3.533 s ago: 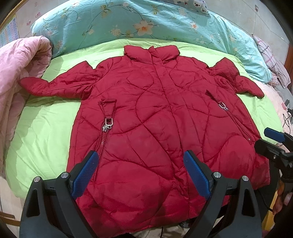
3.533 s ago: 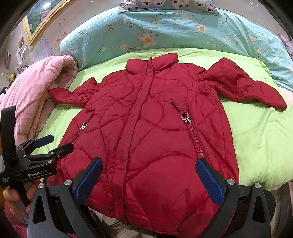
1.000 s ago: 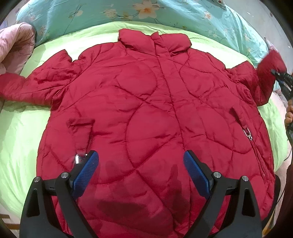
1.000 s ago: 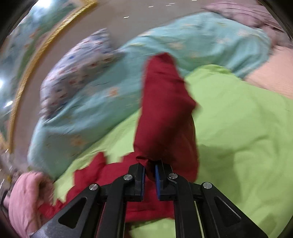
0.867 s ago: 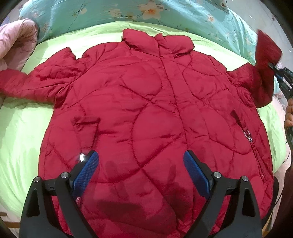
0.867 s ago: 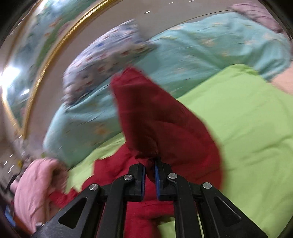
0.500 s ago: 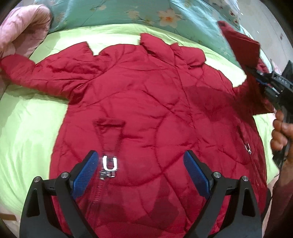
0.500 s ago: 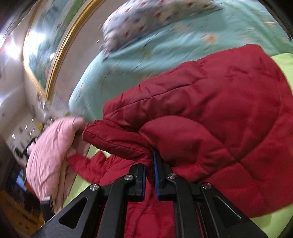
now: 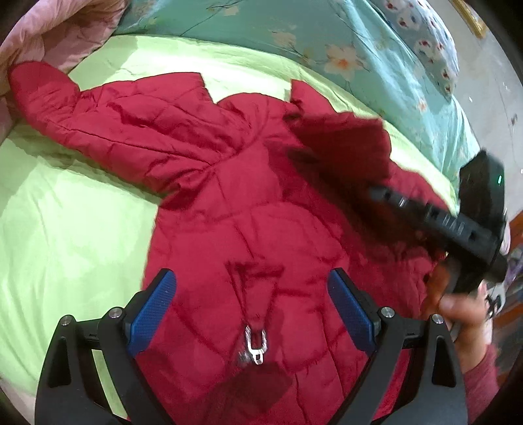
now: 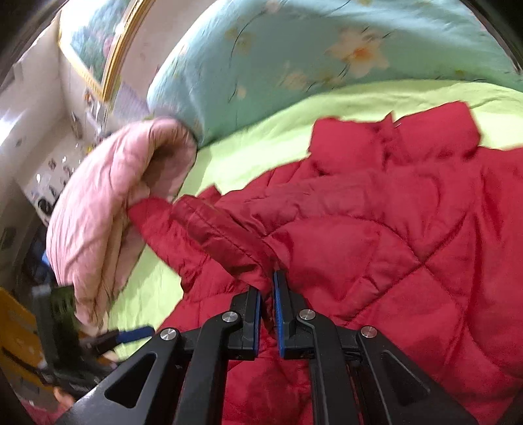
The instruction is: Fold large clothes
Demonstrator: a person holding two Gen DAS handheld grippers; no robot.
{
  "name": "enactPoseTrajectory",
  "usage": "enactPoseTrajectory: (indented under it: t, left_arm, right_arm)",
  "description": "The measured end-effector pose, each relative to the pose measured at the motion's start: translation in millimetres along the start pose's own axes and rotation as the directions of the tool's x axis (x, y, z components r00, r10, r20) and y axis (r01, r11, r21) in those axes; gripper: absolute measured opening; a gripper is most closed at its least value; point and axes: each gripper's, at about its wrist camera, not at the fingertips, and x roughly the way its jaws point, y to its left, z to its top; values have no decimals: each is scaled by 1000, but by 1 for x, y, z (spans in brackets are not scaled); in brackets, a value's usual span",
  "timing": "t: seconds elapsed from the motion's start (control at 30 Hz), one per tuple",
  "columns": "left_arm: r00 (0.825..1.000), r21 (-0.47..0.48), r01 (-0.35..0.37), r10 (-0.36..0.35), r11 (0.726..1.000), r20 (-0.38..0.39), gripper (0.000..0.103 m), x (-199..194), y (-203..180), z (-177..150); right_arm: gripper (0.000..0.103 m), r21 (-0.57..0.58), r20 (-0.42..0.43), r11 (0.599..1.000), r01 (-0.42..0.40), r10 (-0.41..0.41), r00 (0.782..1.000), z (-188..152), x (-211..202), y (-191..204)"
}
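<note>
- The right gripper (image 10: pixel 268 287) is clamped on a fold of red sleeve (image 10: pixel 225 235), its blue pads pressed together with the fabric pinched between them.
- That sleeve is held up over the body of the red jacket (image 9: pixel 228 202), reaching across the chest toward the far left; in the left wrist view the right gripper (image 9: pixel 376 193) comes in from the right edge, blurred.
- The left gripper (image 9: pixel 251 310) hovers above the jacket's near half with its jaws spread wide and nothing between them; a metal zipper pull (image 9: pixel 256 343) lies between and just below its fingers.
- The jacket lies front-up on a green sheet (image 9: pixel 65 235), collar at the far side.
- Its other sleeve (image 9: pixel 75 108) stretches flat to the far left, its cuff touching a pink quilt (image 9: pixel 59 29).
- A teal floral duvet (image 10: pixel 294 49) is bunched along the far side of the bed.
</note>
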Motion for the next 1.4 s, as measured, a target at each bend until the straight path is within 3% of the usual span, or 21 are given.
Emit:
enactPoseTrajectory:
  t: [0.2, 0.23, 0.47, 0.57, 0.63, 0.73, 0.8, 0.83, 0.87, 0.97, 1.07, 1.2, 1.3, 1.4]
  left_arm:
    - [996, -61, 85, -87, 994, -30, 94, 14, 16, 22]
    - [995, -61, 96, -98, 993, -33, 94, 16, 15, 28]
    - [981, -47, 179, -181, 983, -67, 94, 43, -3, 60]
    - [960, -95, 245, -255, 965, -115, 94, 68, -4, 75]
    - [950, -115, 270, -284, 956, -131, 94, 77, -5, 81]
    - [965, -60, 213, -219, 975, -142, 89, 83, -16, 86]
    - [971, -15, 192, -192, 981, -141, 71, 83, -23, 87]
    - [973, 12, 180, -176, 984, -147, 50, 83, -27, 87]
    - [977, 35, 159, -152, 987, -150, 38, 84, -29, 86]
    - [986, 99, 119, -106, 988, -126, 25, 83, -36, 81]
    - [992, 146, 85, -69, 986, -109, 17, 74, -40, 79]
    - [997, 154, 46, -34, 987, -75, 17, 56, -17, 84]
    - [991, 115, 66, -53, 991, -120, 17, 66, 5, 81]
    - [993, 133, 50, -34, 990, -114, 17, 68, 0, 79]
  right_arm:
    - [8, -36, -53, 999, 15, -17, 998, -8, 40, 11]
    - [13, -47, -57, 999, 20, -22, 998, -8, 43, 12]
    - [19, -91, -82, 994, 53, -60, 995, -18, 46, 13]
    - [30, -93, -89, 995, 34, -43, 995, -21, 43, 13]
    - [47, -105, -90, 994, 20, -30, 996, -23, 43, 15]
    - [48, -148, -95, 988, 36, -50, 994, -28, 42, 22]
    - [48, -147, -94, 988, 43, -57, 994, -31, 35, 22]
    - [48, -134, -93, 990, 38, -51, 994, -32, 31, 19]
    - [48, -118, -87, 992, 36, -46, 995, -34, 24, 16]
    - [48, -79, -58, 995, 56, -61, 996, -39, 3, 7]
    - [50, -14, -17, 997, 81, -82, 997, -41, -24, -9]
    - [50, 41, 79, 991, 130, -133, 988, -35, -71, -27]
    - [50, 59, 182, 968, 246, -253, 950, -25, -108, -42]
    - [50, 82, 163, 916, 394, -402, 901, -7, -110, -66]
